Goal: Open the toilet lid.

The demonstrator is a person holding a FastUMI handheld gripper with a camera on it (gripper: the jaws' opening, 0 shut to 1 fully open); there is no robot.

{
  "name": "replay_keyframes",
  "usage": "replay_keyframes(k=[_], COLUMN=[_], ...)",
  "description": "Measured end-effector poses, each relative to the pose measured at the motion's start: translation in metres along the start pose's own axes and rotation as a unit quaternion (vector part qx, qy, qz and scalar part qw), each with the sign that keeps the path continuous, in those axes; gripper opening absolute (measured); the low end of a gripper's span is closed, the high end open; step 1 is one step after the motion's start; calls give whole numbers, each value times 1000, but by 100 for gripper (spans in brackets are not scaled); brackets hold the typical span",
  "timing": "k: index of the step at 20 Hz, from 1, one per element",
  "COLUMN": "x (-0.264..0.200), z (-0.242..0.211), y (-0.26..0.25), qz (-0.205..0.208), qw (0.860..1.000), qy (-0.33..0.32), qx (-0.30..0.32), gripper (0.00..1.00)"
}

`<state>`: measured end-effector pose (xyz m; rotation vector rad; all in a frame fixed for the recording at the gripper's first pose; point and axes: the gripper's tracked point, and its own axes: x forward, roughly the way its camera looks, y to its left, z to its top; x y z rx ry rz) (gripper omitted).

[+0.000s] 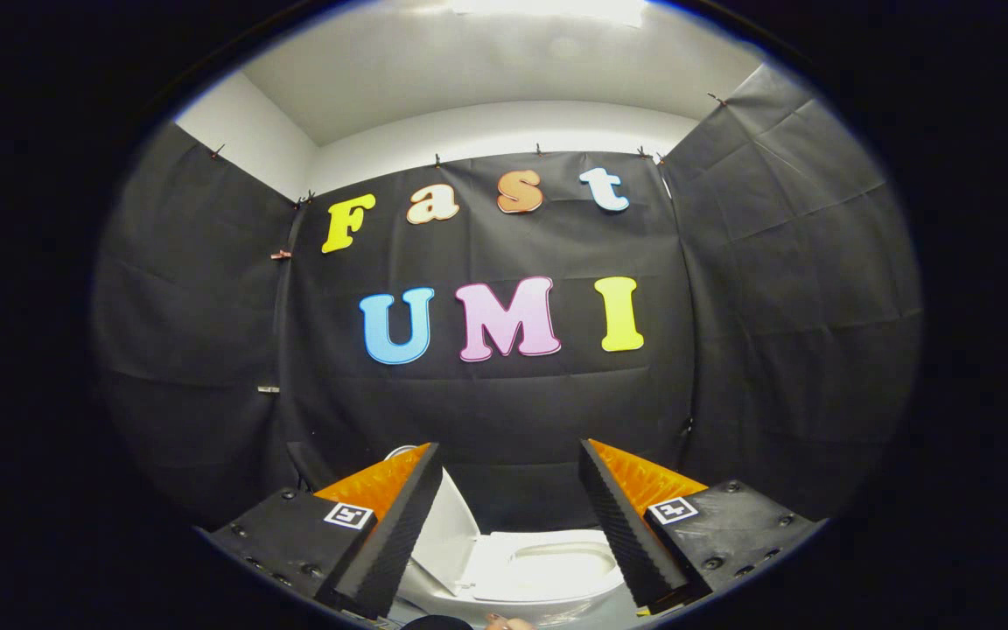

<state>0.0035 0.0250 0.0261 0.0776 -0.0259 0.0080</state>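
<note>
A white toilet [548, 569] stands low between and below my fingers, against the black cloth wall. Its lid [451, 534] is raised, leaning up on the left side just behind my left finger [399, 525]. The seat and bowl opening [556, 560] lie uncovered to the right of the lid. My gripper [508, 464] is open, held above the toilet, with nothing between its fingers. The right finger [613, 516] stands apart from the toilet's right side.
Black cloth walls [504, 402] close the booth at the back and on both sides. White wall and ceiling [486, 79] show above the cloth. Part of a hand [508, 623] shows just below the toilet's front rim.
</note>
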Motion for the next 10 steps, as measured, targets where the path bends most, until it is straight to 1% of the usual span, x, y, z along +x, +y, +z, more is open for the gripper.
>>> replay_keyframes(k=[5, 10], x=[-1, 0], z=[-3, -7], y=[-10, -8], qz=[-3, 7], qw=[1000, 1000], qy=[5, 9], qx=[1, 10], gripper=[98, 98])
